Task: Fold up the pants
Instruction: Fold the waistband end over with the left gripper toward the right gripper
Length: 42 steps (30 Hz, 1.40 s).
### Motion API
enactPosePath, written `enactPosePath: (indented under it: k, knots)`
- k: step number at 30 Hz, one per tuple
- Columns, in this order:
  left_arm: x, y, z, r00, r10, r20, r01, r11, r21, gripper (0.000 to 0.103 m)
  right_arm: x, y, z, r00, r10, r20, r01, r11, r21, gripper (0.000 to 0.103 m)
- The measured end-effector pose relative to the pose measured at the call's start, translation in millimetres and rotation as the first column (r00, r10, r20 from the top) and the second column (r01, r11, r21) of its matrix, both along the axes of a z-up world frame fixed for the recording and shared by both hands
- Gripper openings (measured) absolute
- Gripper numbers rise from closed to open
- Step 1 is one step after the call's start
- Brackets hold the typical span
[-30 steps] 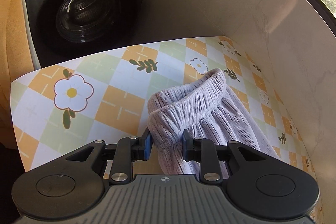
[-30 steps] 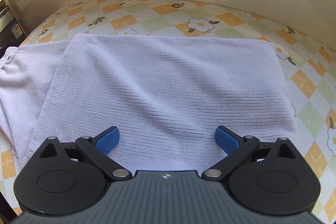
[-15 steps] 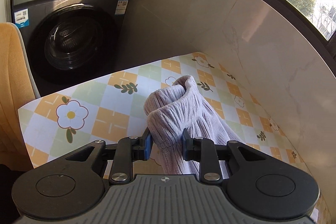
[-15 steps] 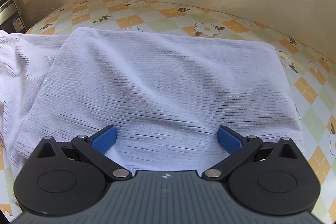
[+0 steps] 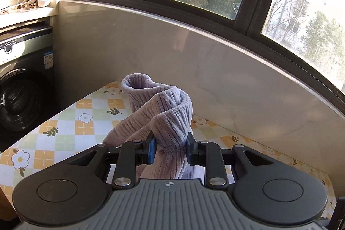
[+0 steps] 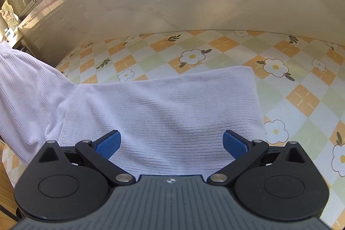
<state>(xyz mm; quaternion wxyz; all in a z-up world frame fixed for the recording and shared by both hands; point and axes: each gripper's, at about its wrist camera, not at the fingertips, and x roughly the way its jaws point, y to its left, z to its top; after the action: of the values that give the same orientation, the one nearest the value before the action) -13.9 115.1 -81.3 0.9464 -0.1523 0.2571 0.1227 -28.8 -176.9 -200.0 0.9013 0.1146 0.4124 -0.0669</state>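
Pants (image 5: 163, 120) — left tongs (image 5: 170, 151) grip them aloft; right tongs (image 6: 171, 143) spread wide, empty.

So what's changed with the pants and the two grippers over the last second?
The left gripper has lifted the waistband end of the pants off the floral tablecloth. The right gripper has pulled back, showing more cloth. The left's grip stays; the right stays open, and the folded part stays flat.
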Motion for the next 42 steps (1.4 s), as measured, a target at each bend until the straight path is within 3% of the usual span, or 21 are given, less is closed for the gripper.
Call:
enactPosePath:
  k: [4,7,12,15,18,20,22,23,26,28,31,34,38,42]
  knots:
    - [14.8,-58.9,1.6,0.991,-0.134,0.004,0.134,0.990,0.034,0.028,-19.1,-43.8,20.0,0.997,-0.054,0.049,0.054,0.999,0.002,0.102]
    - [29.0,-111.9,-10.3,0.969,-0.244,-0.021,0.245,0.968,0.051,0.028,-35.1,-68.3,27.3,0.993,-0.096,0.069,0.096,0.995,-0.001,0.102]
    - [56.6,-193.1,-67.4,0.911,-0.386,-0.148,0.396,0.917,0.047,0.027,-58.9,-98.8,27.6,0.988,-0.144,0.059,0.145,0.989,0.002,0.102]
    - [65.5,-225.3,-109.4,0.872,-0.421,-0.250,0.448,0.892,0.061,0.027,-69.3,-108.8,27.1,0.987,-0.155,0.049,0.154,0.988,0.026,0.102]
    - [65.2,-235.5,-138.3,0.844,-0.429,-0.321,0.469,0.882,0.055,0.038,-73.4,-112.5,29.0,0.989,-0.141,0.048,0.139,0.990,0.033,0.102]
    - [57.1,-228.0,-136.2,0.847,-0.450,-0.285,0.465,0.885,-0.015,0.062,-70.3,-109.9,29.5,0.992,-0.113,0.052,0.111,0.993,0.032,0.102]
    - [43.5,-209.8,-124.3,0.860,-0.470,-0.200,0.463,0.882,-0.085,0.079,-65.1,-103.9,30.1,0.996,-0.073,0.057,0.071,0.997,0.030,0.102]
    - [35.1,-202.2,-117.3,0.870,-0.466,-0.161,0.456,0.885,-0.098,0.082,-61.7,-99.2,30.5,0.997,-0.049,0.060,0.047,0.998,0.031,0.102]
    - [11.7,-176.0,-100.0,0.910,-0.405,-0.086,0.395,0.911,-0.116,0.082,-47.3,-79.7,30.7,0.996,0.048,0.070,-0.050,0.998,0.026,0.100]
    - [-0.5,-154.1,-92.1,0.947,-0.309,-0.088,0.300,0.948,-0.103,0.083,-35.7,-59.9,29.5,0.987,0.142,0.070,-0.143,0.990,0.018,0.096]
    - [-19.4,-122.4,-101.0,0.979,-0.162,-0.126,0.156,0.986,-0.053,0.087,-17.7,-24.8,25.1,0.955,0.290,0.063,-0.290,0.957,-0.012,0.090]
    - [-35.3,-93.3,-120.1,0.977,-0.065,-0.202,0.058,0.998,-0.039,0.087,2.0,12.6,18.7,0.903,0.426,0.052,-0.421,0.903,-0.079,0.087]
    - [-38.7,-87.7,-144.3,0.962,-0.062,-0.265,0.062,0.998,-0.011,0.088,34.2,47.7,7.8,0.856,0.516,0.030,-0.508,0.851,-0.132,0.087]
    - [-36.1,-86.7,-159.2,0.952,-0.083,-0.294,0.088,0.996,0.003,0.092,64.8,68.8,-9.9,0.833,0.552,-0.035,-0.551,0.822,-0.147,0.087]
